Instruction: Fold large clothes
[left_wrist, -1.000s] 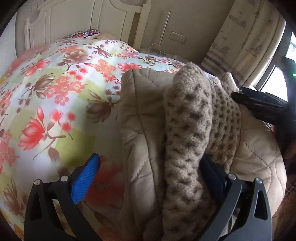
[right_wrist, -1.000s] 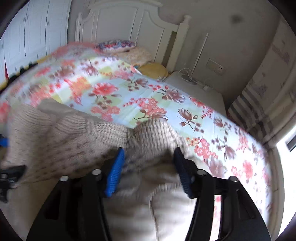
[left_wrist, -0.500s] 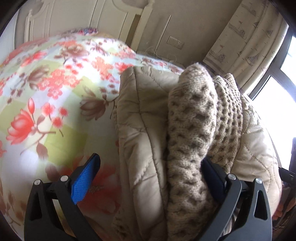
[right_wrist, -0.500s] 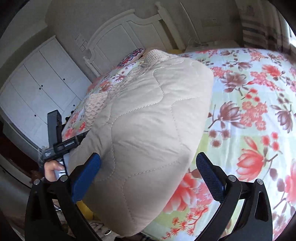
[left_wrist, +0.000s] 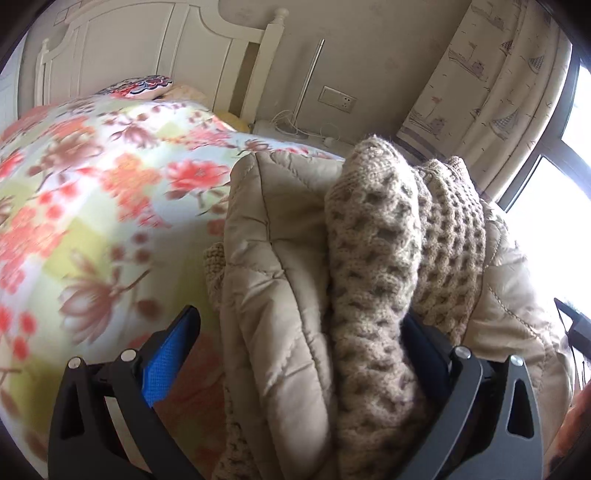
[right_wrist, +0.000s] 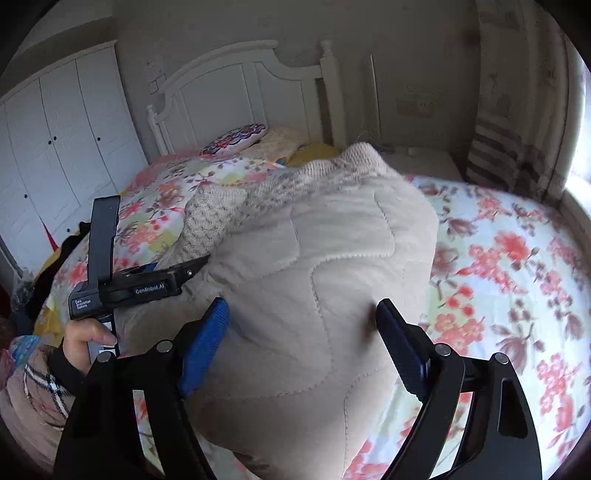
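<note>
Since a moment ago, both of my grippers are sliding sideways along the bed, and the flowered bedspread is blurring past on the left view. Half a second back my right jaws were standing at their widest around the bundle; now they are closing in on it.

Right now my right gripper is straddling the beige quilted coat, which is lying folded into a thick bundle on the bedspread near the bed's edge. Its padded bulk is bulging between my blue pads, with the pads not clearly pressing into it yet.

My left gripper is standing with its jaws spread wide. The knitted sweater, folded in with the coat, is lying against the right pad, while the left pad is hanging clear over the bedspread, so nothing is clamped.

From the right view, my left hand is gripping that tool's handle, and its tip is poking at the coat's left side beside the knit. A white headboard and a patterned pillow are showing beyond the bundle.
</note>
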